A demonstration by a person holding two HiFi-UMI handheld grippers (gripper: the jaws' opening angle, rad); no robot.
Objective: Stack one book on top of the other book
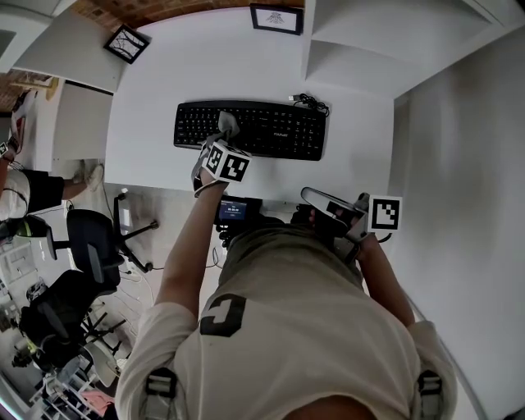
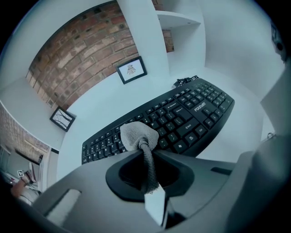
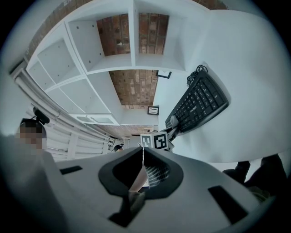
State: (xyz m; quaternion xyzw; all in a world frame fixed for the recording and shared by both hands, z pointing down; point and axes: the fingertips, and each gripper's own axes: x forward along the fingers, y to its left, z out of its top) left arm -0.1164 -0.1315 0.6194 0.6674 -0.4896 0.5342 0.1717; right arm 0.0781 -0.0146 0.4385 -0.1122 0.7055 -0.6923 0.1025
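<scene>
No book shows in any view. My left gripper (image 1: 224,136) hovers over the left half of a black keyboard (image 1: 250,129) on the white desk (image 1: 156,107). It is shut on a small grey cloth (image 1: 228,124), whose bunched end (image 2: 138,135) pokes out past the closed jaws (image 2: 148,152) above the keys (image 2: 182,118). My right gripper (image 1: 310,196) is held low at the desk's near edge, in front of the person's body. Its jaws (image 3: 140,157) meet with nothing between them.
Two framed pictures (image 1: 276,18) (image 1: 126,43) lean at the back of the desk. A cable (image 1: 310,102) lies bunched behind the keyboard's right end. White shelving (image 3: 113,45) rises at the right. Office chairs (image 1: 90,246) stand on the floor to the left.
</scene>
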